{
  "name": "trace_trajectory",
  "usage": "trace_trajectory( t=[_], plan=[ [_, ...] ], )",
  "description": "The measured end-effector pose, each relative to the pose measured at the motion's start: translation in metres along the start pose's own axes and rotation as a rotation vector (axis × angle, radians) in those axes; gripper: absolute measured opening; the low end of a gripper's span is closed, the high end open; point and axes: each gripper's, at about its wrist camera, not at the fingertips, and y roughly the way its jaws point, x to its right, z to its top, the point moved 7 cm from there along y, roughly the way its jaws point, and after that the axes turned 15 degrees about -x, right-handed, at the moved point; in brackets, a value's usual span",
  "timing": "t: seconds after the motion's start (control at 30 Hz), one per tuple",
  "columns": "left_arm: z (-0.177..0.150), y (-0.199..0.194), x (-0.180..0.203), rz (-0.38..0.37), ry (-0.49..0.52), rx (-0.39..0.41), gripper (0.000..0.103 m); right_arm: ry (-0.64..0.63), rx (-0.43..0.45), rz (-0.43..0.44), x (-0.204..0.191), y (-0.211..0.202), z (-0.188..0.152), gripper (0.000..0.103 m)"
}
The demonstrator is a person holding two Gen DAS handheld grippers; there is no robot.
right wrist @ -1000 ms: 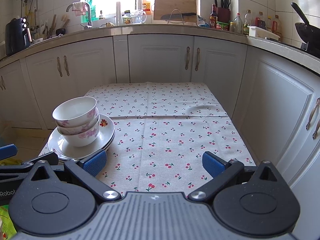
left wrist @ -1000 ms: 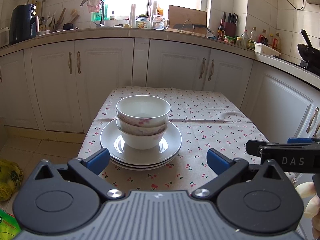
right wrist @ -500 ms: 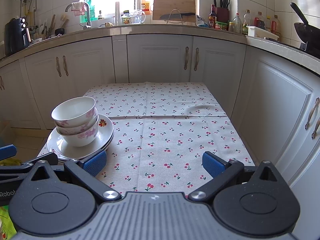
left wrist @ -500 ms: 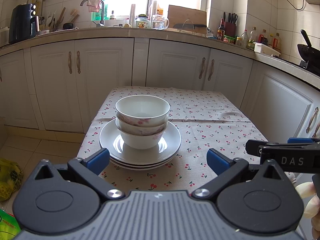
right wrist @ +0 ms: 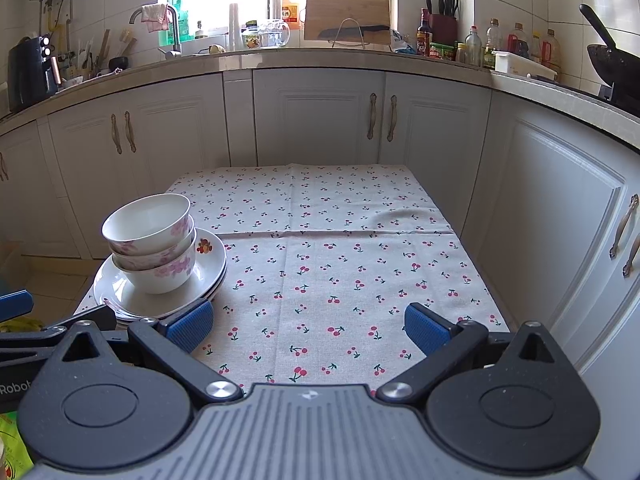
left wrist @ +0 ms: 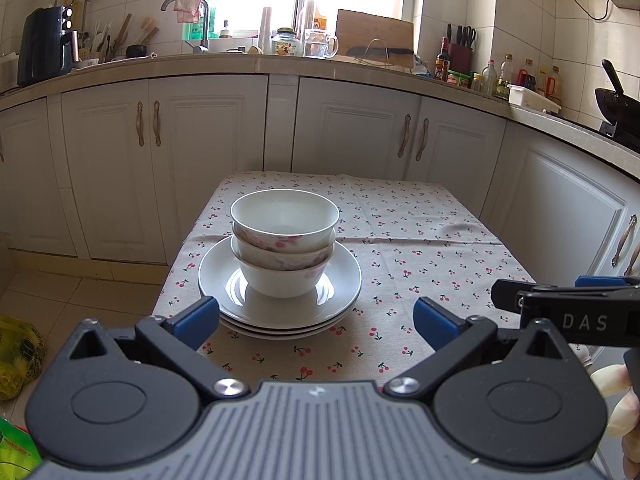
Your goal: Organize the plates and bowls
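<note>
Left gripper (left wrist: 316, 316) and right gripper (right wrist: 309, 322) both hovered level at the bench's (right wrist: 340, 264) near edge, jaws spread wide and empty, stacked bowls (left wrist: 285, 240) on plates (left wrist: 280, 304) just ahead of the left.

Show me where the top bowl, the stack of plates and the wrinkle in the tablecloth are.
top bowl (left wrist: 285, 216), left wrist view, inner wall.
stack of plates (left wrist: 344, 280), left wrist view, bare rim.
wrinkle (right wrist: 400, 216), right wrist view, raised fold.
</note>
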Motion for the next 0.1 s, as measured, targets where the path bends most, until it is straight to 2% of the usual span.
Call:
trace_trajectory(
  t=[0.1],
  plan=[
    [-0.0008, 0.0002, 0.0011, 0.001, -0.001, -0.001, 0.102, 0.001, -0.002, -0.002, -0.0002, 0.0006, -0.0002, 0.103]
  ],
)
